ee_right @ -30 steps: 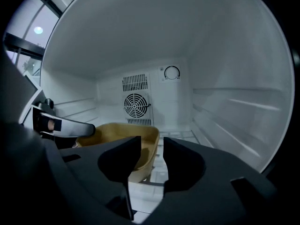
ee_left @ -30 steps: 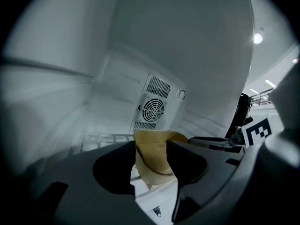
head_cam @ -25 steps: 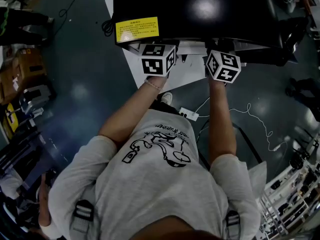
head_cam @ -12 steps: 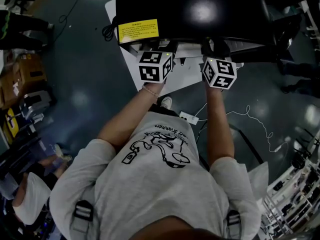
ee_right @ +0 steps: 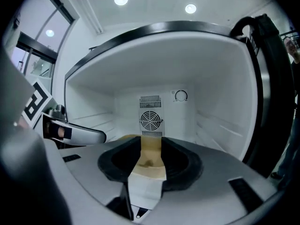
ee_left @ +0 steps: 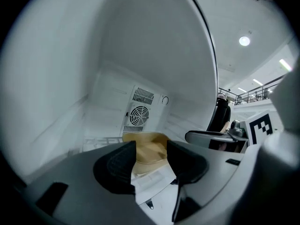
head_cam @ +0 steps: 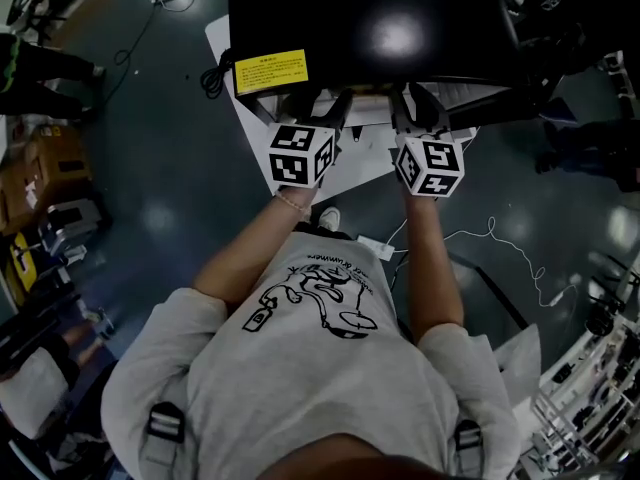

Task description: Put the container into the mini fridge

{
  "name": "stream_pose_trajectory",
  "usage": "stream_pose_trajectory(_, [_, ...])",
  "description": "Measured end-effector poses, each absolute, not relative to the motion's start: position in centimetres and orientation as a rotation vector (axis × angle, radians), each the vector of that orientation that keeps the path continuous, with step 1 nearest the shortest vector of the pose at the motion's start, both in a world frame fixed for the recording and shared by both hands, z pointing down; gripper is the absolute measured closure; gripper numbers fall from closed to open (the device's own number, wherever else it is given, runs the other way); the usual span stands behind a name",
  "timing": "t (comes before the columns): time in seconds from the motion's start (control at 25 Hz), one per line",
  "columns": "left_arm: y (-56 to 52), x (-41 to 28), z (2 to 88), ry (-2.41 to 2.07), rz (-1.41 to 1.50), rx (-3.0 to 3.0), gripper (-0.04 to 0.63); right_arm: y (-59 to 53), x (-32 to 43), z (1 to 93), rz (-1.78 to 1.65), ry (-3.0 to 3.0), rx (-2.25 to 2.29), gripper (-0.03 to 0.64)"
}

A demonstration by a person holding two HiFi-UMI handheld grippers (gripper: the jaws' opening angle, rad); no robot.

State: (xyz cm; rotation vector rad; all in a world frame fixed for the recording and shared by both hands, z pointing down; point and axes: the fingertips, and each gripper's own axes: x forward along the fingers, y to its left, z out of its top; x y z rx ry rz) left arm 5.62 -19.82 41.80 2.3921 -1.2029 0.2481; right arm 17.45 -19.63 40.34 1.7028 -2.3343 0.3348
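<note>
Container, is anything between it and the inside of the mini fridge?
Nothing visible does. The left gripper and right gripper hold the container at the open mini fridge, facing its back fan.

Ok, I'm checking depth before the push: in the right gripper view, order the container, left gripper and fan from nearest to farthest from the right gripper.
1. Container, between the right gripper's jaws.
2. Left gripper, off to the left.
3. Fan, straight ahead, at the back.

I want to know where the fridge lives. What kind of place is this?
Probably a lab or workshop hall, not a kitchen: loose cables trail over the shiny floor by the mini fridge, racks of gear stand nearby, and a balcony railing runs under high ceiling lights.
</note>
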Motion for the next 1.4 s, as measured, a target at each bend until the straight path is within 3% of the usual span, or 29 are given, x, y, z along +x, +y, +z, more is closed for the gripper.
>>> stream_pose_trajectory(1.4, [-9.0, 5.9, 30.3, -0.898, 0.075, 2.696, 0.394, -7.1, 11.8, 29.3, 0.259, -2.550, 1.577, 0.482])
